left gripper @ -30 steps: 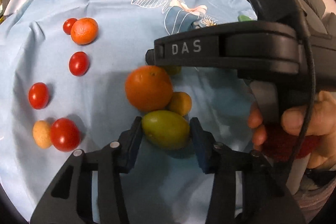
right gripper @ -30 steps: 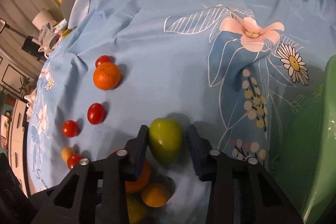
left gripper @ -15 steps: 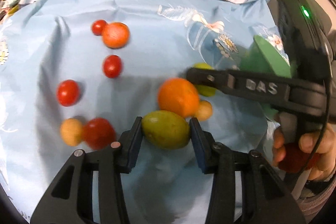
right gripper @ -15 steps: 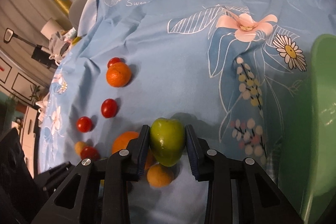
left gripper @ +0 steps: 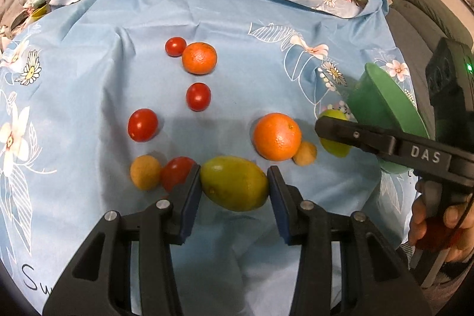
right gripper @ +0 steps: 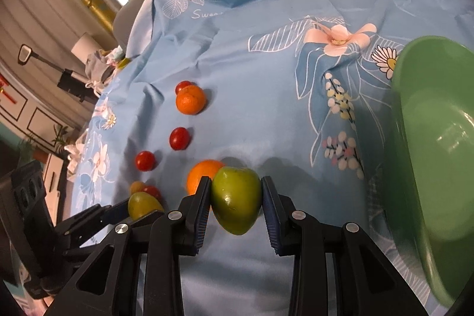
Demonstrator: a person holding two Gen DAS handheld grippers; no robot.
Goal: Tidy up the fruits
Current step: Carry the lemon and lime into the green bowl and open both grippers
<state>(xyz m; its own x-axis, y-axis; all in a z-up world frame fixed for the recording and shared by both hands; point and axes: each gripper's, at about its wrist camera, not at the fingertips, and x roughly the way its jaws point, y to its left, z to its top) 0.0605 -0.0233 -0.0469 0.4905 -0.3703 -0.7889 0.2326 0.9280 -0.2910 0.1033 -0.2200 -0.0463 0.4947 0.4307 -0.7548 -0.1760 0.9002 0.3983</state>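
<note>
Beside gripped apple (right gripper: 236, 205), green bowl (right gripper: 438, 168)

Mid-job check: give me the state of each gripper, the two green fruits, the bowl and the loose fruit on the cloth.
Left gripper: shut on the oval green fruit.
Right gripper: shut on the green apple.
Green bowl: tilted, nothing visible inside.
Large orange: loose on the blue cloth, touching a small yellow fruit.
Red tomatoes: loose on the cloth.

The left gripper (left gripper: 234, 185) squeezes a yellow-green mango (left gripper: 234, 183) above the blue flowered cloth (left gripper: 89, 96), near a big orange (left gripper: 277, 136).
</note>
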